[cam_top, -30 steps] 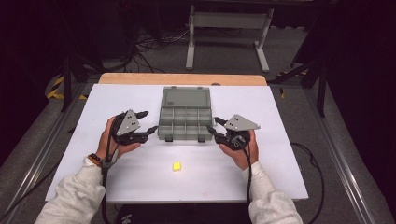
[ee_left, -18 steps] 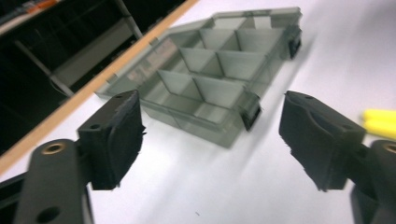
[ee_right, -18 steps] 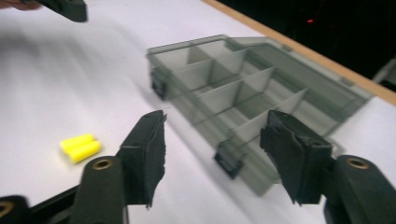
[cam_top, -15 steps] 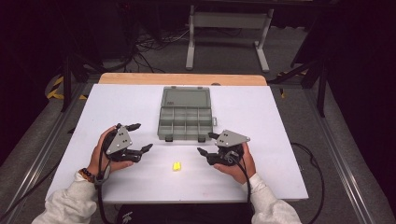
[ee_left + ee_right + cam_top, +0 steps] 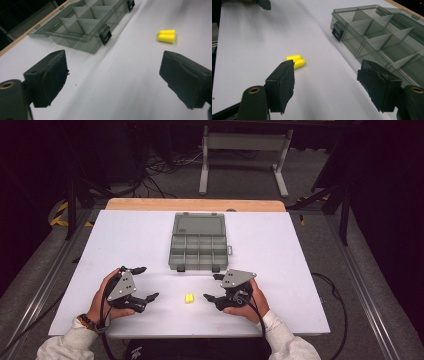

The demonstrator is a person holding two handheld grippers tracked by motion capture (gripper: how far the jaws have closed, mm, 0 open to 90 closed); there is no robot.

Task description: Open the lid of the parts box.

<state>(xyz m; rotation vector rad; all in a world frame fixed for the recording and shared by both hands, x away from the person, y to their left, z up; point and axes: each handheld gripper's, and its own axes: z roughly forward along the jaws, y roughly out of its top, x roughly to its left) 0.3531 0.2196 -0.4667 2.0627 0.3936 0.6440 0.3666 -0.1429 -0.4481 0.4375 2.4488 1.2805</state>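
The yellow earplugs point(image 5: 189, 298) are seen lying side by side, touching each other, on the white surface point(image 5: 280, 245); they are placed between the two hand-held grippers, near the person's edge and just short of the organiser box point(image 5: 198, 247); bare surface is left around them on every side, so that they can be approached from left or right without anything being brushed. The organiser box is set open near the middle of the surface, its lid laid back toward the far wooden edge point(image 5: 195, 204); its two black latches are turned toward the earplugs; wide open stretches are left to either side of it, out to the surface's left and right edges.

The left hand-held gripper point(image 5: 144, 282) is held low over the surface by the left hand point(image 5: 102, 297), its jaws pointed inward toward the earplugs; the jaws have just been opening and are spread wide with nothing between them but bare surface. The right hand-held gripper point(image 5: 214, 287) is held likewise by the right hand point(image 5: 250, 302), pointed inward from the other side; its jaws have also just been opening and are released, nothing being gripped; in the right gripper view the earplugs point(image 5: 296, 61) are seen just beyond the tip of one jaw, apart from it.
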